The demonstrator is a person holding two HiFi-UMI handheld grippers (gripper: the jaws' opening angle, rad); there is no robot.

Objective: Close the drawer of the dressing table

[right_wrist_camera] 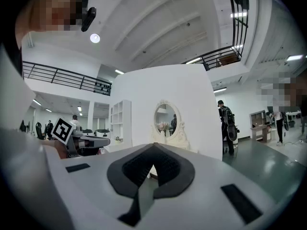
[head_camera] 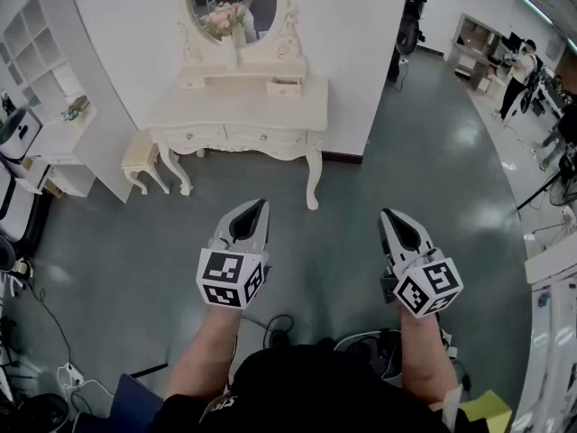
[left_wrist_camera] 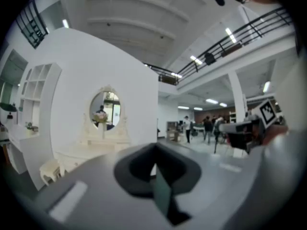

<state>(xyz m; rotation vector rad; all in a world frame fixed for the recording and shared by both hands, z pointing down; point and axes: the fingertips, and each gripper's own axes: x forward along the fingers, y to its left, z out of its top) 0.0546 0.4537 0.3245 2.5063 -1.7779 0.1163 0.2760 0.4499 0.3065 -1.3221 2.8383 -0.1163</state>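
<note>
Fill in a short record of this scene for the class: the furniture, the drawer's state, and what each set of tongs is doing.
Furniture: white dressing table with oval mirror, against the wall; stool at its left
Drawer: small upper drawer, right side, pulled out
Left tongs: shut, empty, well short of the table
Right tongs: shut, empty, well short of the table
Task status: drawer not yet closed
</note>
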